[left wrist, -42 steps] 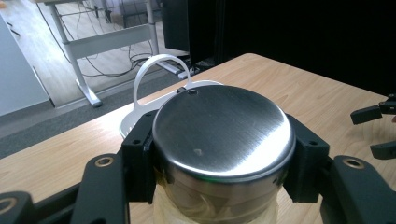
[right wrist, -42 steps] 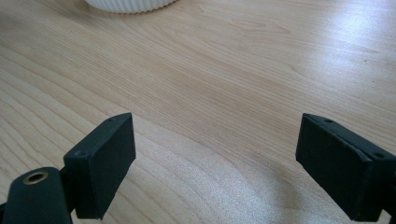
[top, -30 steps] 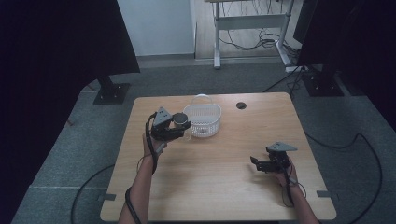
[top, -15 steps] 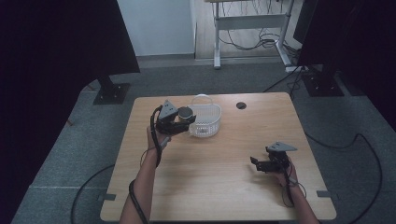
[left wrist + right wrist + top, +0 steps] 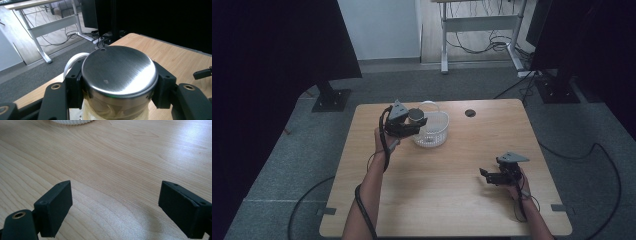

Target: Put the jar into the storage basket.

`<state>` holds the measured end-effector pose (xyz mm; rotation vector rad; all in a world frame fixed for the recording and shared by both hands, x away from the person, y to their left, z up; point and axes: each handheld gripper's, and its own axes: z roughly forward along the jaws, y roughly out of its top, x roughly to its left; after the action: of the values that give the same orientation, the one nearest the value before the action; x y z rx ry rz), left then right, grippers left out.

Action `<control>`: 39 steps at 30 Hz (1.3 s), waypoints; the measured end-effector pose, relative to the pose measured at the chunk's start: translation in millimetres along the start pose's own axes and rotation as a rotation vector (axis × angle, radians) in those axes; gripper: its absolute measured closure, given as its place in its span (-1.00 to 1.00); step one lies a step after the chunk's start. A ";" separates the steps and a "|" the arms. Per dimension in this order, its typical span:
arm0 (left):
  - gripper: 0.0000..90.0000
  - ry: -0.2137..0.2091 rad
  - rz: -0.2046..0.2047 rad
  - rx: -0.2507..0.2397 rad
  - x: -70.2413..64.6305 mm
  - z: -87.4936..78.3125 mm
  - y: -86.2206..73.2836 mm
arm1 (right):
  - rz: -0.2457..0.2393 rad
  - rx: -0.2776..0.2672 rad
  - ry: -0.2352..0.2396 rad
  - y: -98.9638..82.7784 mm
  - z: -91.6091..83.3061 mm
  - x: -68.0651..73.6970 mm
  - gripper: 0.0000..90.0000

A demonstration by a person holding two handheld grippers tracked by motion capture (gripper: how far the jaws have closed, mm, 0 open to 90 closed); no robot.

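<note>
My left gripper (image 5: 414,122) is shut on a jar with a brushed metal lid (image 5: 119,68), gripping it just under the lid. It holds the jar (image 5: 415,115) in the air at the left rim of a white plastic basket (image 5: 434,131) at the back of the wooden table (image 5: 442,200). The jar's pale body shows below the lid between the jaws. My right gripper (image 5: 486,175) rests low over the table's front right, open, with bare wood between its pads (image 5: 56,205).
A round cable hole (image 5: 470,113) sits near the table's far edge. The basket's white rim (image 5: 72,122) lies far ahead of the right gripper. Beyond the table stand a grey desk frame (image 5: 479,25) with cables and dark stands on carpet.
My left gripper has carried the jar up and toward the far right, from beside the basket to over its left rim. The right gripper has stayed put.
</note>
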<state>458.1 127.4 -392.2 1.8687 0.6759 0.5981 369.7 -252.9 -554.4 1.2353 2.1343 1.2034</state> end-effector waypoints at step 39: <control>-0.12 0.003 -0.028 0.051 5.9 68.8 8.9 | 0.006 0.004 0.001 0.1 0.2 -0.2 -0.74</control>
<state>510.0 84.0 -408.1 1.9029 0.7245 0.5699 370.0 -252.9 -554.4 1.2436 2.1358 1.2030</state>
